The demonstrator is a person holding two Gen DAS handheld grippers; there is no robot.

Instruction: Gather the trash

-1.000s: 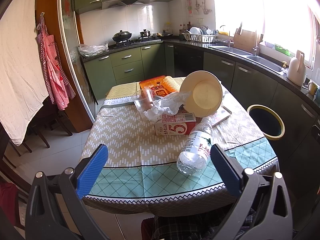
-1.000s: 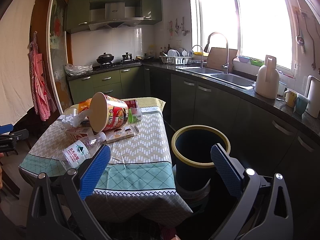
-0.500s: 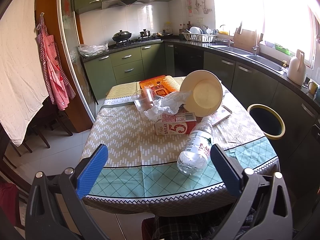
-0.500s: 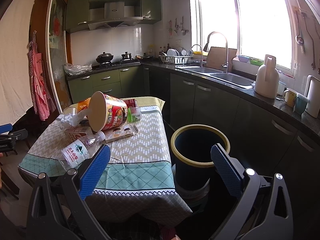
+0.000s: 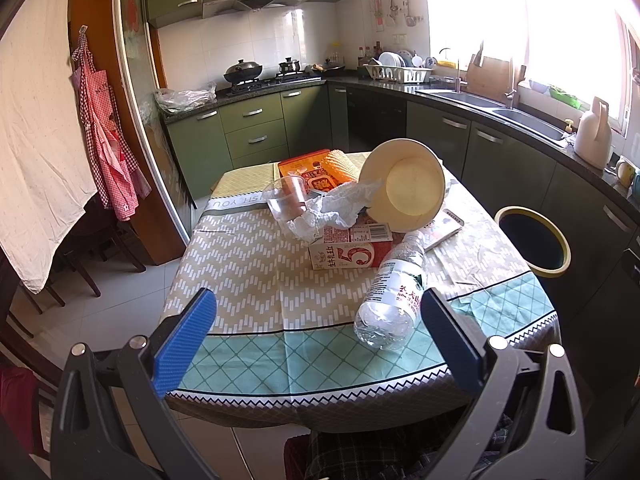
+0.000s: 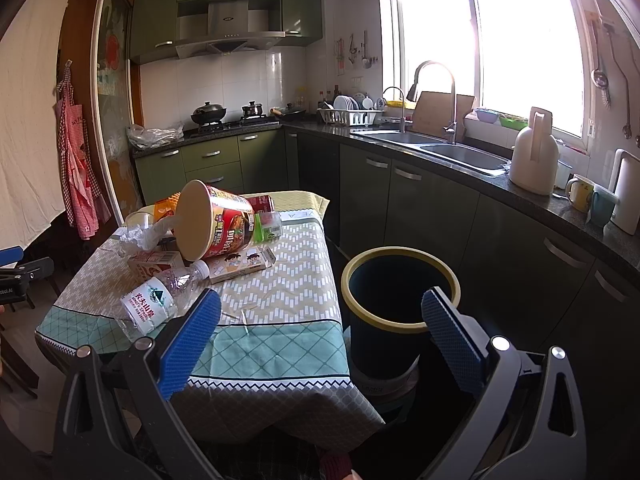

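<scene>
Left gripper wide open, empty, right gripper same, only right view shows printed side of noodle cup, crumpled clear bottle lying beside cup, round yellow-rimmed bin right of cup

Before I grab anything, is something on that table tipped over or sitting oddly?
Yes. The instant noodle cup is tipped on its side, propped on the milk carton and crumpled tissue. The water bottle lies flat near the table edge.
</scene>
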